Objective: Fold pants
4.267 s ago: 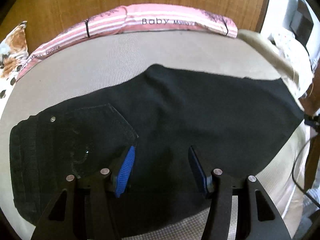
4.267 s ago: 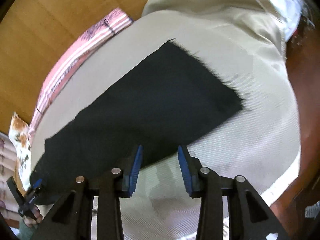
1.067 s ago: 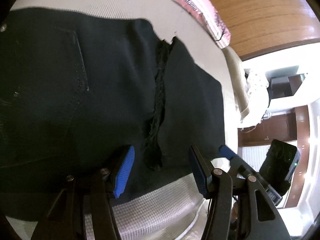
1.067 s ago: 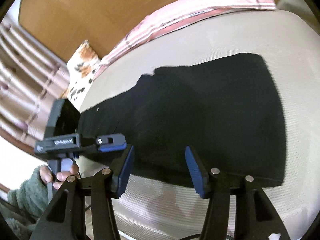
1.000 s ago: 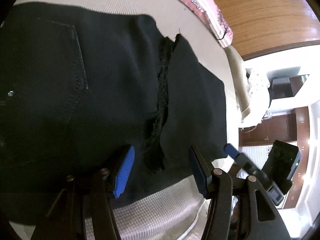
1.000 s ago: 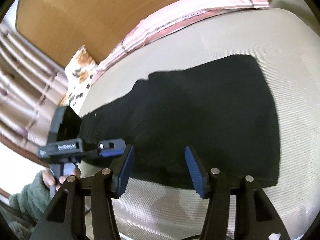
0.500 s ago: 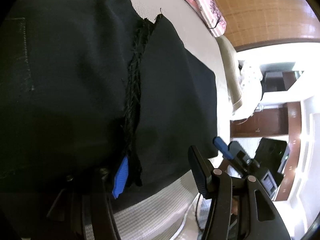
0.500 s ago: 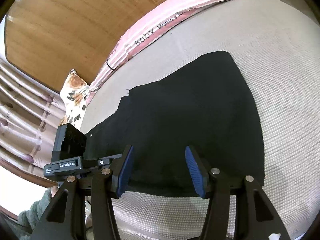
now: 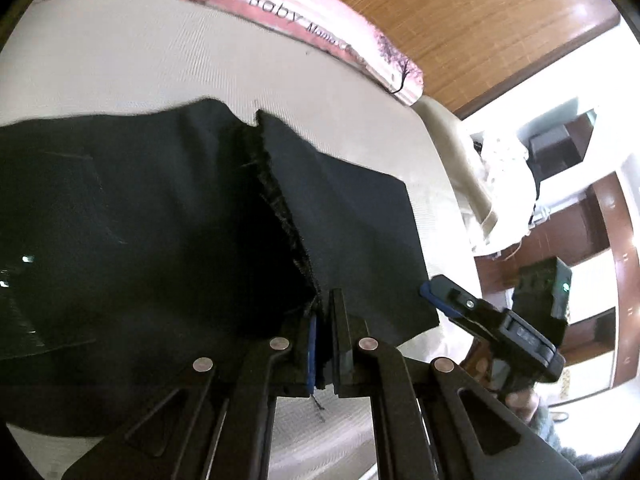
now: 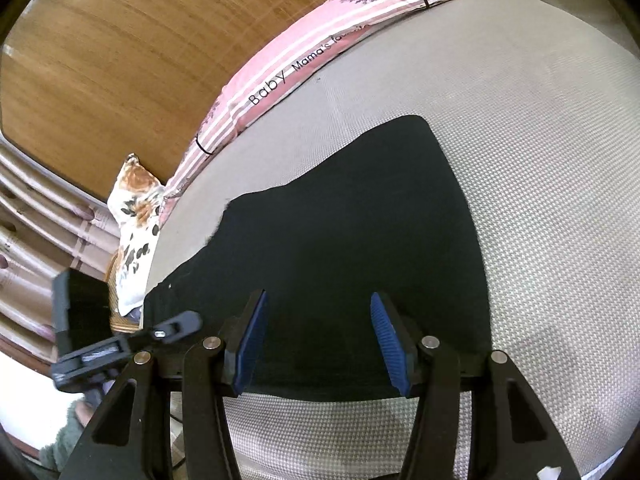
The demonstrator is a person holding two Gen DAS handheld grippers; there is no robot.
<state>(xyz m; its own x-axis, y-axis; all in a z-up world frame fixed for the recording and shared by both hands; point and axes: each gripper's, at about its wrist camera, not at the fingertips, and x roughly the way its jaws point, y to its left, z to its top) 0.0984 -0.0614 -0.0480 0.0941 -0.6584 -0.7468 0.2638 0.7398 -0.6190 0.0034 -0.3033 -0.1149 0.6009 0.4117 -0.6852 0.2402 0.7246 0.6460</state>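
Black denim pants lying flat on beige bed. Left gripper pinching frayed hem ahead; right gripper hovering wide above folded end. Cloth likely soft, limp, fairly heavy; gripping edges best.

Black pants on a beige, woven-textured bed. At the far edge, a pink-and-white striped pillow with black lettering and a tree print; left, a white cushion with orange-brown floral pattern. Each black claw bears blue pads.
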